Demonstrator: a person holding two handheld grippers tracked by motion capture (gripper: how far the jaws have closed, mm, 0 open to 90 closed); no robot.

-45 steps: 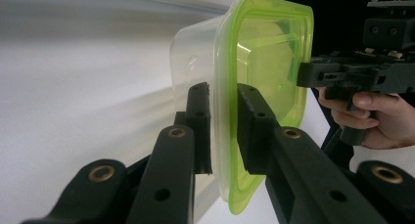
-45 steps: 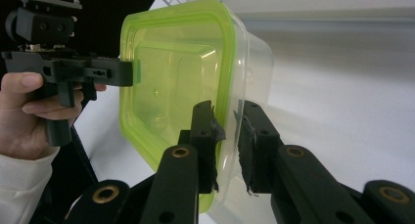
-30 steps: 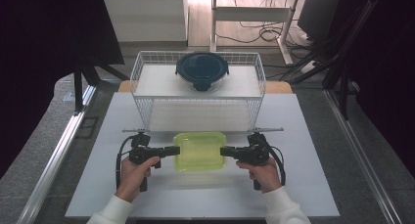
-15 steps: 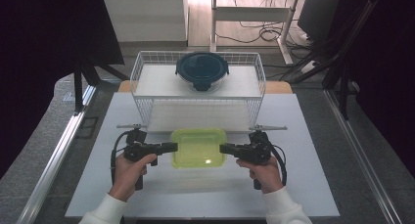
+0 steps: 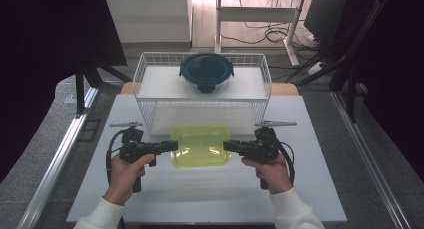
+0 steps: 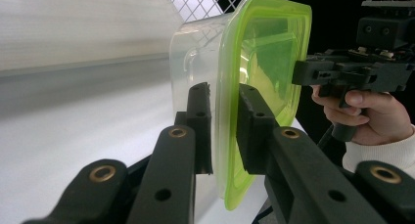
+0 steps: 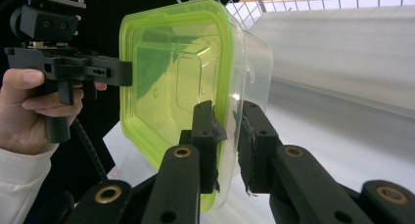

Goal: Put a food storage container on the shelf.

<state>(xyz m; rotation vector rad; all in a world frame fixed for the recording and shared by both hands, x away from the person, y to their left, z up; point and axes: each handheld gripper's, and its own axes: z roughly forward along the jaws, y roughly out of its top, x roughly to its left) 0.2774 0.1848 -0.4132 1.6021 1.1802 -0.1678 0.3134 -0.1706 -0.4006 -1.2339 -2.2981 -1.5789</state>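
left gripper (image 5: 170, 146): jaws clamped on left rim of green-lidded container (image 5: 201, 146) | right gripper (image 5: 231, 146): jaws clamped on its right rim | container: held level between both, above the table's (image 5: 320, 189) middle, just before the wire basket (image 5: 150, 89) at the far edge

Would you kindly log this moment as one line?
left gripper: shut on container rim | right gripper: shut on opposite rim | container: off table
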